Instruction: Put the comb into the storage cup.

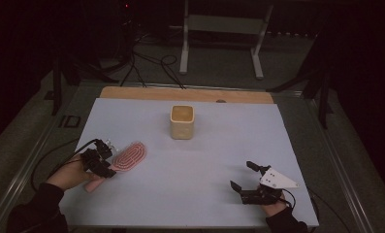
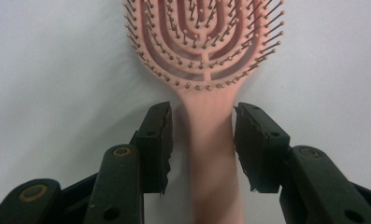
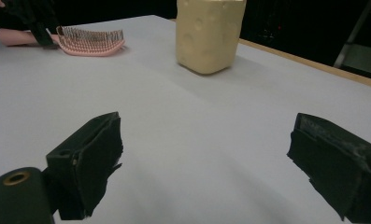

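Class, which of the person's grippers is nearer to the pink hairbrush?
Left. The left gripper straddles the pink hairbrush's handle; the right gripper rests far across the table.

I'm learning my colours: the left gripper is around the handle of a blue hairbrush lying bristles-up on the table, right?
Nearly. The hairbrush is pink, not blue, as the left gripper view shows. The rest holds: the left gripper has its jaws on either side of the handle, and the brush lies bristles-up on the table.
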A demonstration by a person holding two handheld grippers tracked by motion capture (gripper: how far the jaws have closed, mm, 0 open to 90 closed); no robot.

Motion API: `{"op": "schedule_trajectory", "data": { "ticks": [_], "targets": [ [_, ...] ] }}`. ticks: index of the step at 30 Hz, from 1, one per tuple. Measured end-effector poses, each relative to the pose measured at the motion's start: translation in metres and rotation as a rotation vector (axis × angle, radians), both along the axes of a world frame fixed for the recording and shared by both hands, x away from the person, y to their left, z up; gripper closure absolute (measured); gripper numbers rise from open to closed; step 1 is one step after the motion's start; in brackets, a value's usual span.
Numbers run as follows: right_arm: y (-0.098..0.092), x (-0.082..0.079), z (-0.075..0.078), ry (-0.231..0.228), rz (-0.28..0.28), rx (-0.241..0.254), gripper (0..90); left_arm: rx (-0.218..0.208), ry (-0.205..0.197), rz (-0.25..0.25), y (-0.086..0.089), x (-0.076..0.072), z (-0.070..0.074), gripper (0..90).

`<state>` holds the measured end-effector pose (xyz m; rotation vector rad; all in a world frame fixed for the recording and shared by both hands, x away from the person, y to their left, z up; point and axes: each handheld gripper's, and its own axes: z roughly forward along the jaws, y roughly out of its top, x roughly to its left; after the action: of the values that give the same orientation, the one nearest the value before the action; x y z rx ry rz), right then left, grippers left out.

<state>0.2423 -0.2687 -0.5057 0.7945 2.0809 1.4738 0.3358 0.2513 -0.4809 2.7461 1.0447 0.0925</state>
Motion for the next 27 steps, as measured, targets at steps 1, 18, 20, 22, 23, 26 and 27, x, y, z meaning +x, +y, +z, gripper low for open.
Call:
{"op": "schedule_trajectory", "data": {
  "ticks": [1,18,20,22,23,26,27],
  "targets": [
    [0.000,0.000,0.000,0.000,0.000,0.000,9.3,0.000,0.006,0.002,-0.001,0.001,-0.001,59.1],
    [0.000,0.000,0.000,-0.002,0.002,0.000,9.4,-0.023,0.069,0.035,0.000,0.006,-0.005,69.9],
    [0.000,0.000,0.000,-0.003,0.001,0.000,9.3,-0.015,0.056,0.032,-0.001,0.005,-0.004,69.9],
    [-0.001,0.000,0.000,-0.003,0.001,0.001,9.3,-0.017,0.049,0.032,-0.001,0.004,-0.003,70.1],
    [-0.001,0.000,0.000,-0.002,-0.001,0.002,9.3,-0.028,0.035,0.041,-0.002,0.002,0.000,70.1],
    [0.000,0.000,0.000,-0.001,-0.001,0.002,9.3,-0.058,0.035,0.038,-0.002,0.001,0.004,70.1],
    [0.000,0.000,0.000,-0.001,-0.002,0.000,9.3,-0.064,0.032,0.033,-0.002,0.000,0.006,70.1]
  ]
}}
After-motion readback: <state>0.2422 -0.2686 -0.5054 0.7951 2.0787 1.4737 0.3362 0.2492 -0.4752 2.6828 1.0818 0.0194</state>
